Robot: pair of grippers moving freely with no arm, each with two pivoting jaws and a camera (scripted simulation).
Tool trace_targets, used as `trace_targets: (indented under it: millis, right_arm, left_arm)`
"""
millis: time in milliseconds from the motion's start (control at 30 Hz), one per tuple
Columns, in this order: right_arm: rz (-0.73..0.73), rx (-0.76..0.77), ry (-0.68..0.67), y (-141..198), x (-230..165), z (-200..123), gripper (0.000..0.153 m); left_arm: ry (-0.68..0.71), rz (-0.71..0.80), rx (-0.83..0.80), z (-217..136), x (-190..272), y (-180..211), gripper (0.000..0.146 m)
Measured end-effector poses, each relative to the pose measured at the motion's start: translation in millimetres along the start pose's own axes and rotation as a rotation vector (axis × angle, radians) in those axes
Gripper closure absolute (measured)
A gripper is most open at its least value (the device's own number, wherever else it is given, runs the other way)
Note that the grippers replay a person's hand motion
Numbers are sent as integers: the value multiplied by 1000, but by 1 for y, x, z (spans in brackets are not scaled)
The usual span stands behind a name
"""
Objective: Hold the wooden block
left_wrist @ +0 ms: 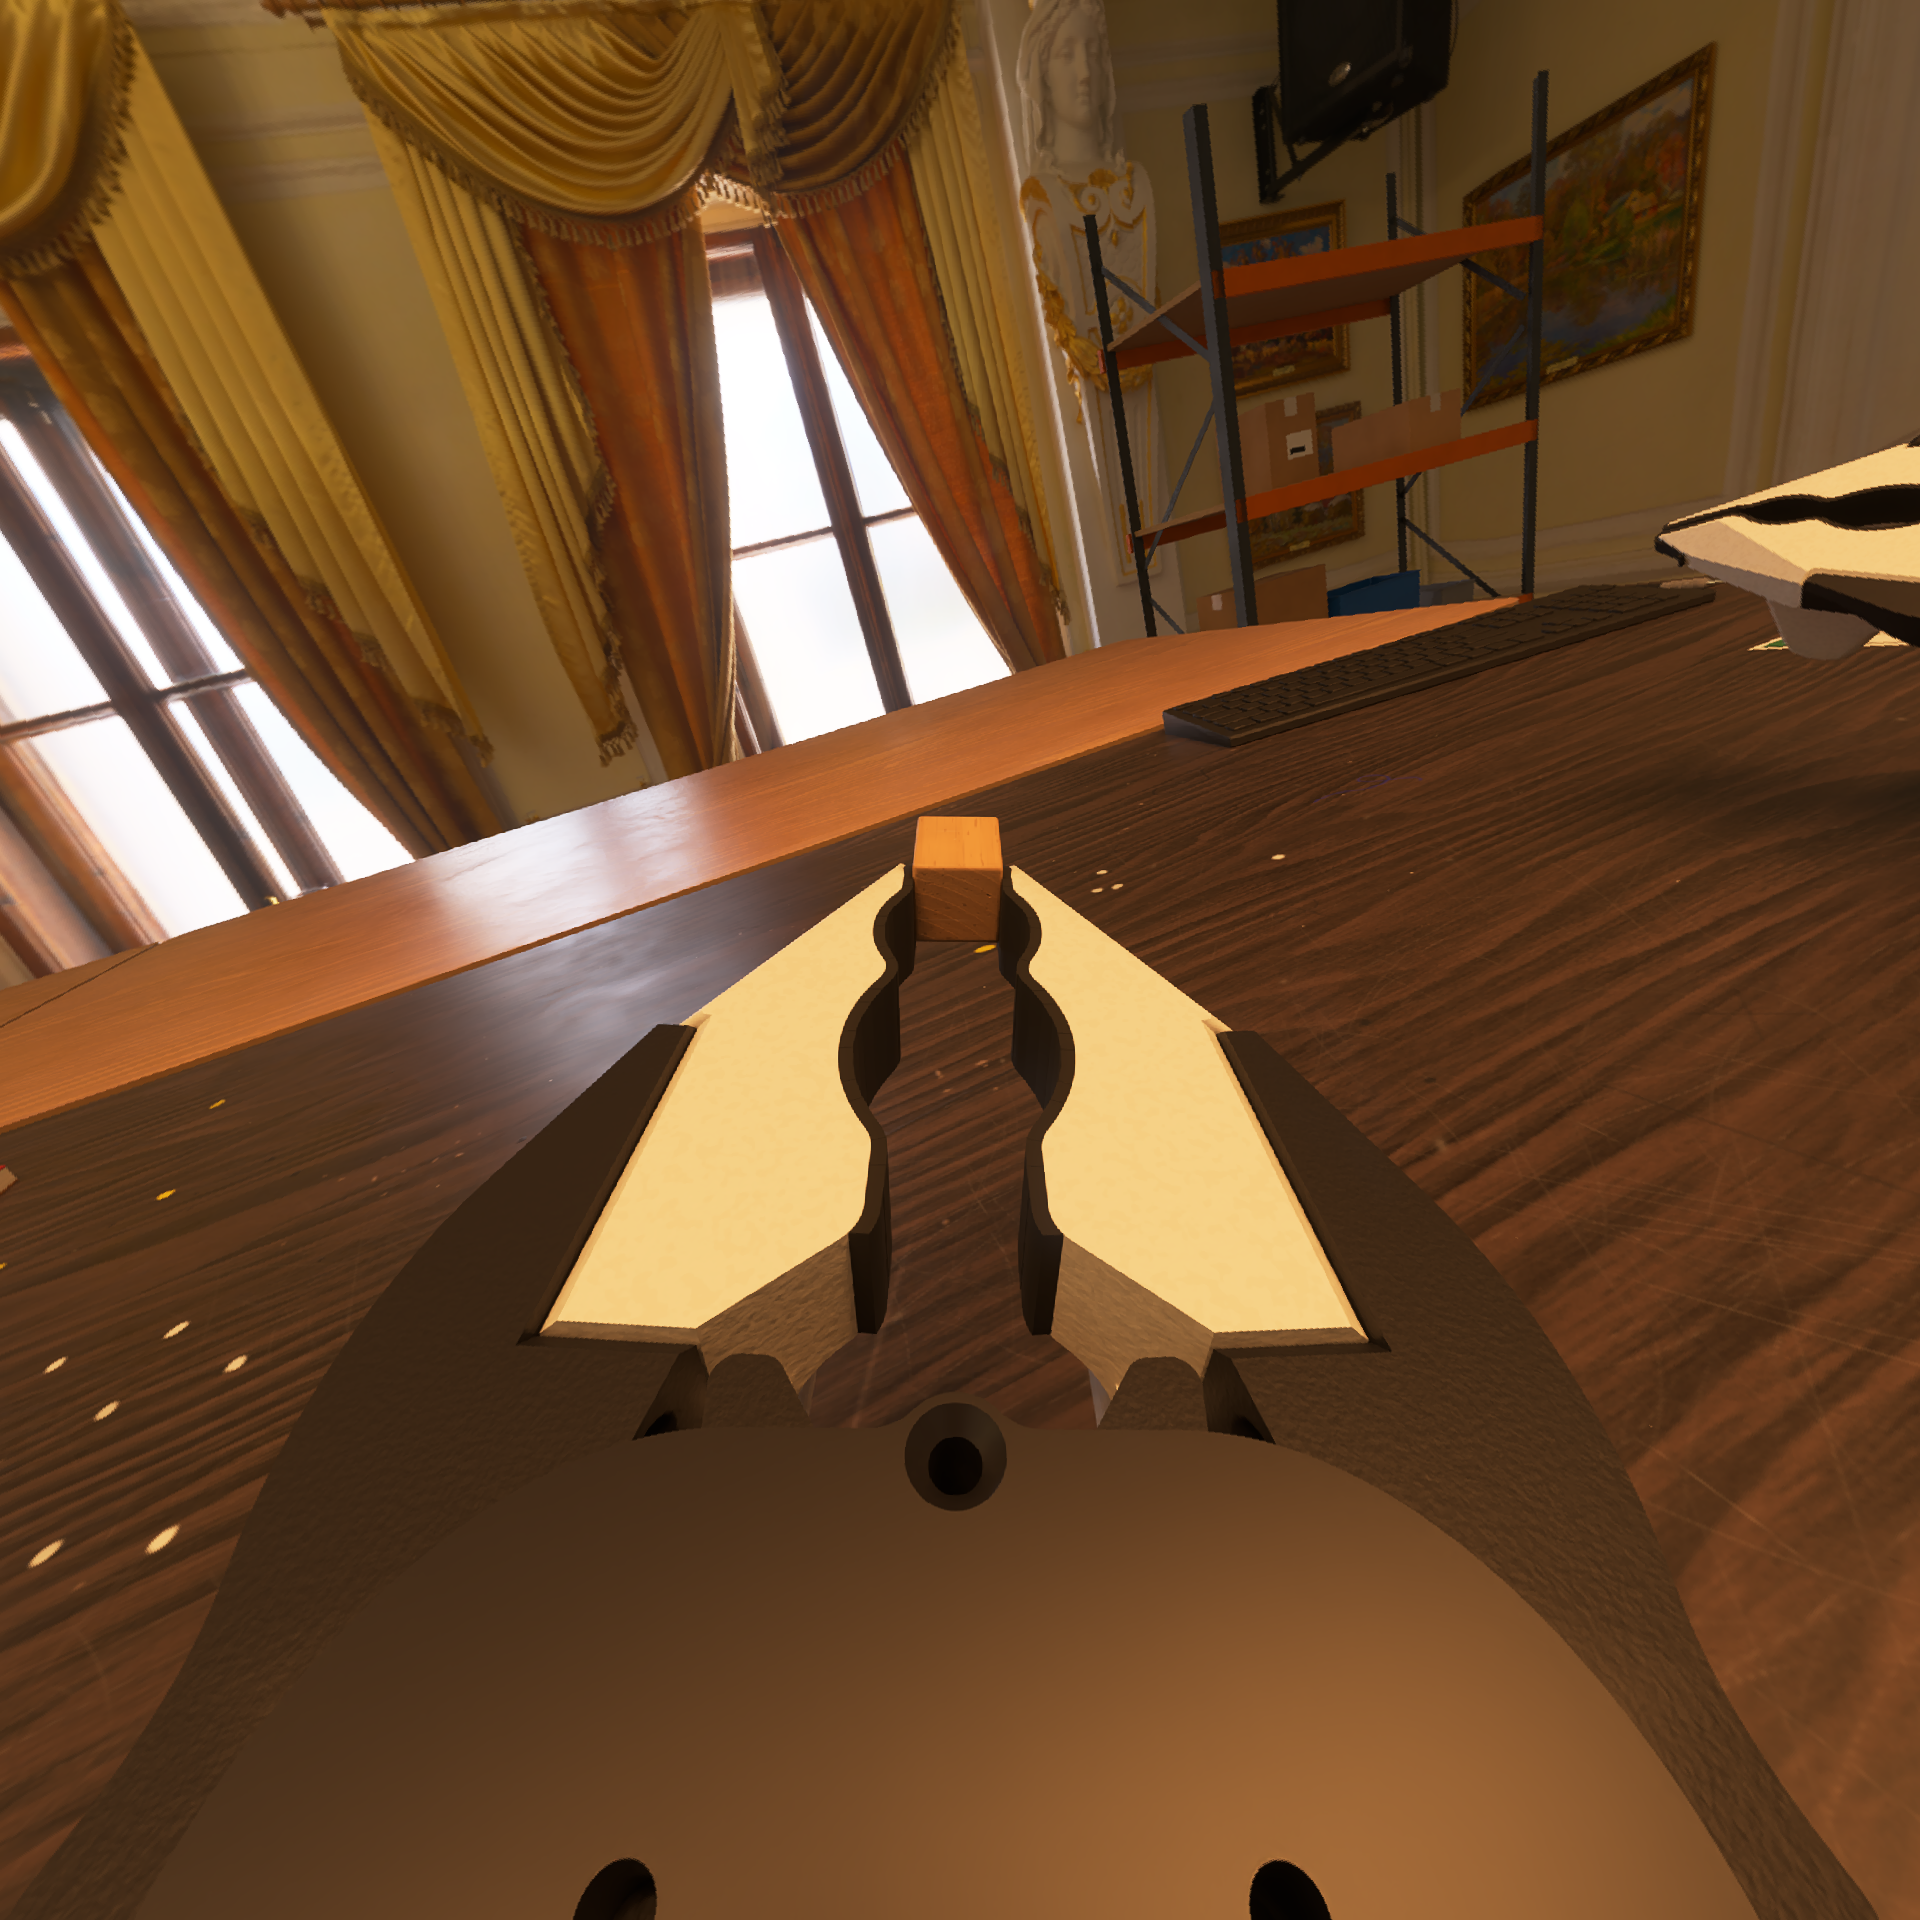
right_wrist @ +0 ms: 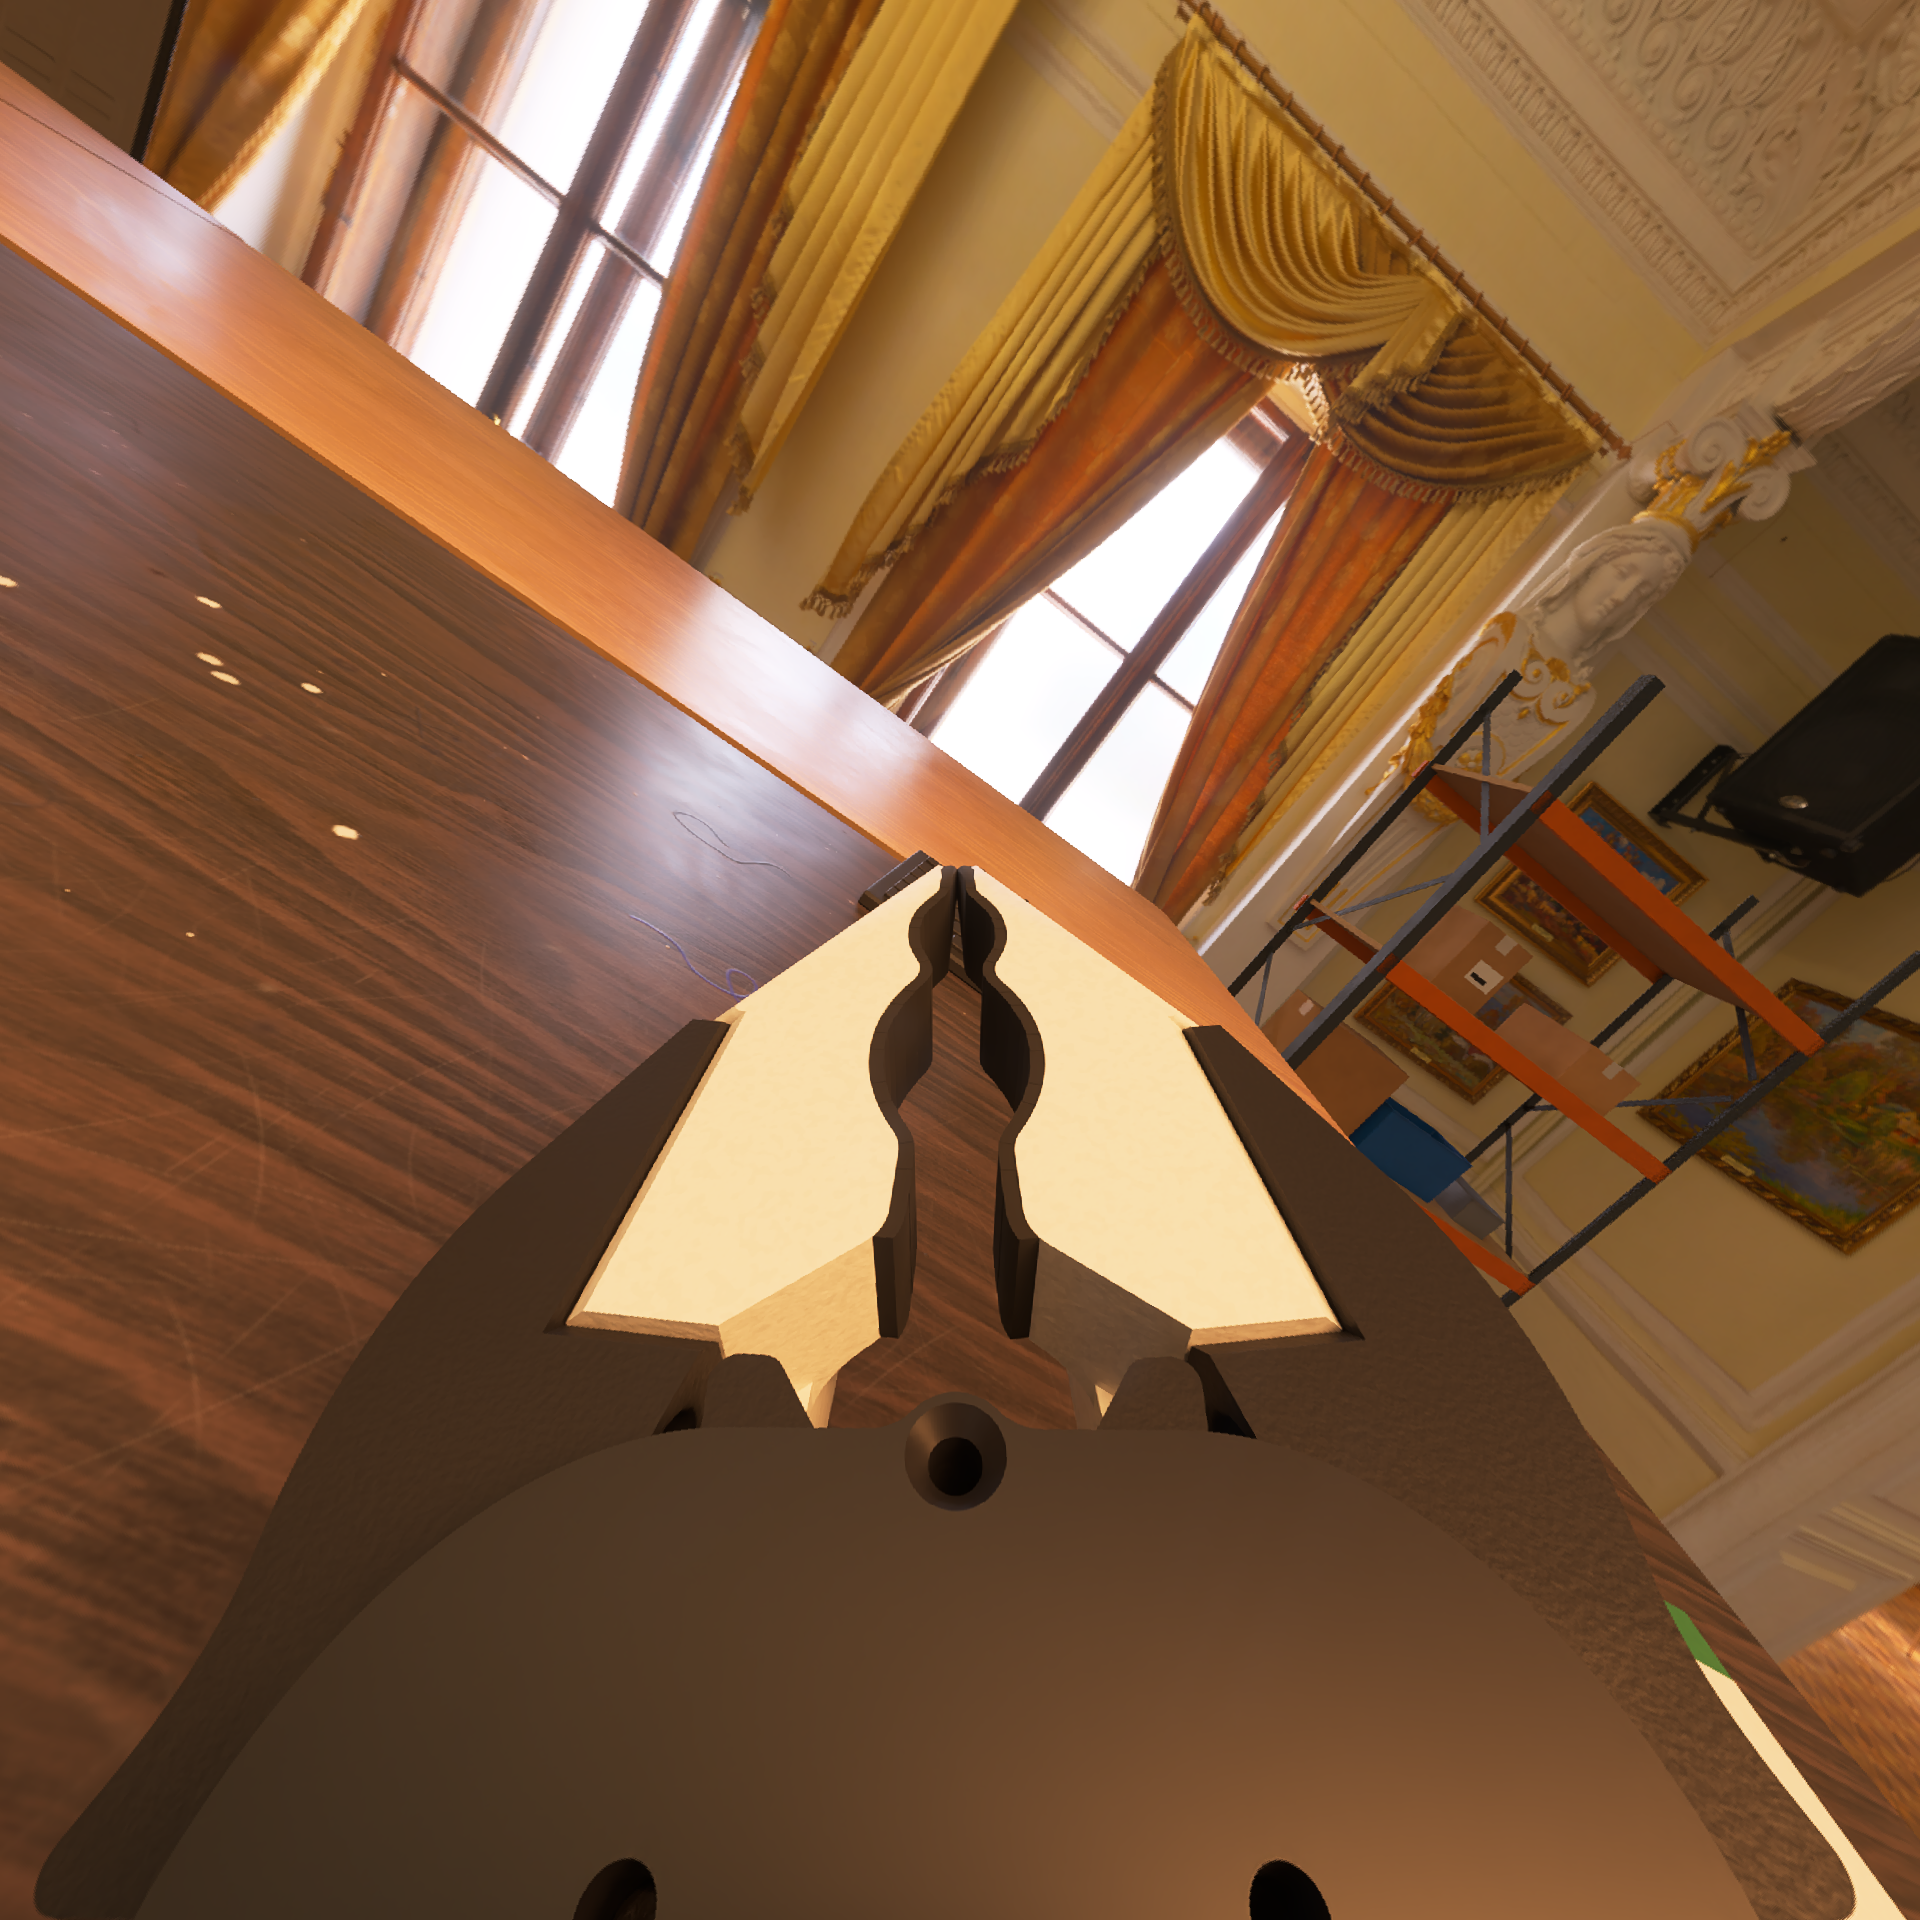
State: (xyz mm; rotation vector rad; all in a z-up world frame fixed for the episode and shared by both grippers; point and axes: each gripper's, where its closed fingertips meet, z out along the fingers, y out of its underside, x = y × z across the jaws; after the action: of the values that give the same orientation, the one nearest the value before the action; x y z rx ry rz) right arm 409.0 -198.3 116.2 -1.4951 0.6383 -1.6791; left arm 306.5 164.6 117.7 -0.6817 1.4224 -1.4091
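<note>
A small light wooden block (left_wrist: 957, 878) sits between the tips of my left gripper (left_wrist: 957, 902). Both fingertips press against its sides, so the left gripper is shut on it, just above the dark wooden table (left_wrist: 1455, 1039). My right gripper (right_wrist: 956, 883) is shut with its tips together and nothing between them, tilted over the same table (right_wrist: 312, 935). The right gripper also shows at the right edge of the left wrist view (left_wrist: 1808, 561), apart from the block. The block does not show in the right wrist view.
A black keyboard (left_wrist: 1434, 655) lies at the table's far right. A lighter wooden strip (left_wrist: 727, 821) runs along the far edge. Beyond stand a metal shelf rack with boxes (left_wrist: 1340, 416), curtained windows and paintings. A corner of the keyboard (right_wrist: 896, 881) peeks behind the right fingertips.
</note>
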Motion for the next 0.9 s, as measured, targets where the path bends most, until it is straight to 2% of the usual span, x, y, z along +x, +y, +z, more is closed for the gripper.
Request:
trace_targets:
  millis: [900]
  right_arm:
    - [-5, -8, -3, 3, 1, 2, 153]
  left_arm:
    - [-1, -9, 1, 0, -1, 0, 132]
